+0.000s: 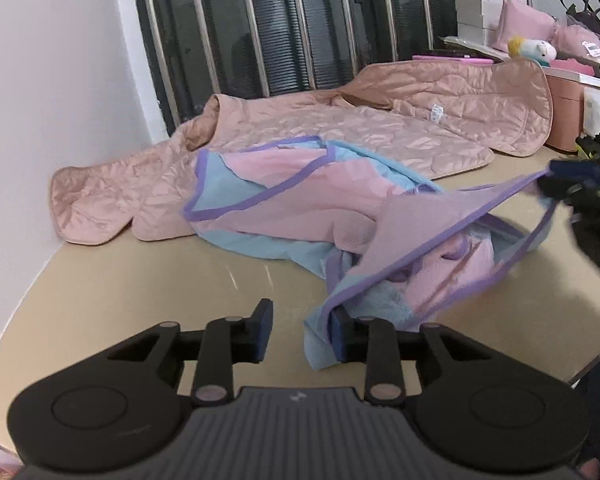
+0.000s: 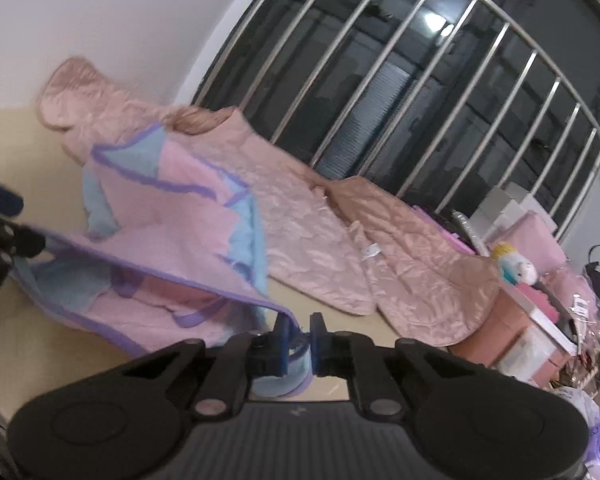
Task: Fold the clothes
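A pink and light-blue garment with purple trim (image 1: 300, 200) lies crumpled on the tan table (image 1: 140, 280). My left gripper (image 1: 302, 322) is open at the near edge. A blue corner of the garment rests against its right finger (image 1: 342, 338), and the left pad stands clear of the cloth. My right gripper (image 2: 300, 330) is shut on the garment's purple-trimmed edge (image 2: 296, 354) and holds it above the table. From the left wrist view the right gripper (image 1: 556, 188) shows at the far right, with the trim stretched taut towards it.
A quilted salmon-pink jacket (image 1: 380, 128) is spread out behind the garment, along the barred window (image 1: 280, 28). Boxes, pink bags and a plush toy (image 1: 534, 50) crowd the table's right end. A white wall (image 1: 60, 80) closes the left side.
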Demonstrator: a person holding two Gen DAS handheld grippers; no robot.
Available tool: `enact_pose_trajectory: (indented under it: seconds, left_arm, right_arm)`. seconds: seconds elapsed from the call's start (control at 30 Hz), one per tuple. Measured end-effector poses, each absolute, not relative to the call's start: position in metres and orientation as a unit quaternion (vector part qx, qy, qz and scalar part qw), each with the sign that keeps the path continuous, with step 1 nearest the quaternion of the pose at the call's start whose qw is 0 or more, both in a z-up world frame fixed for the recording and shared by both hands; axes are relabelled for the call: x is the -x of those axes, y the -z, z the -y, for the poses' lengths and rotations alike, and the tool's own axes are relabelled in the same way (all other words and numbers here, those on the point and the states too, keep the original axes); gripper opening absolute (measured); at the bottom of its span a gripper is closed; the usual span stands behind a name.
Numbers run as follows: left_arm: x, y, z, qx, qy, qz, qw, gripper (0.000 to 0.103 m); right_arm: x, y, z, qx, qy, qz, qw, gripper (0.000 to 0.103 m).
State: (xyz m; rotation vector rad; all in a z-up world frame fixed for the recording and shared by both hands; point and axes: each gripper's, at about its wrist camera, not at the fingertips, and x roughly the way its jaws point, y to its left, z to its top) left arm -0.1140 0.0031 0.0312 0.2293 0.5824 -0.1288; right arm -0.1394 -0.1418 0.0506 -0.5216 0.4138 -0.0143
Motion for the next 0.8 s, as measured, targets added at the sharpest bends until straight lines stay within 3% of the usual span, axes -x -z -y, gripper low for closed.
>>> enact_pose_trajectory:
  seconds: [0.27,0.3,0.37,0.43,0.5,0.63,0.8]
  left_arm:
    - [0.126,-0.034,0.005,-0.136,0.061,-0.258,0.955,0.031]
    - [0.126,-0.034,0.006,-0.136,0.062,-0.257,0.955,0.029]
    - [0.128,-0.036,0.004,-0.131,0.062,-0.252,0.957,0.011]
    - [0.131,-0.04,0.001,-0.122,0.06,-0.242,0.961,0.005]
    - [0.135,-0.045,-0.002,-0.111,0.055,-0.231,0.965,0.005]
    - [0.139,-0.052,-0.008,-0.09,0.053,-0.229,0.968,0.005]
    - [0.137,-0.056,-0.019,-0.066,0.046,-0.233,0.969,0.005]
  right_arm:
    - [0.179,-0.054,0.132,0.266,-0.01,-0.198,0.943,0.009]
    - [0.179,-0.051,0.132,0.266,-0.01,-0.202,0.942,0.009]
    - [0.176,-0.044,0.132,0.266,-0.012,-0.213,0.94,0.009]
    - [0.172,-0.037,0.13,0.271,-0.015,-0.219,0.937,0.01]
    - [0.168,-0.03,0.126,0.281,-0.017,-0.223,0.933,0.012]
    - [0.161,-0.016,0.115,0.297,-0.016,-0.223,0.928,0.028]
    - [0.162,-0.003,0.101,0.301,-0.028,-0.228,0.925,0.029]
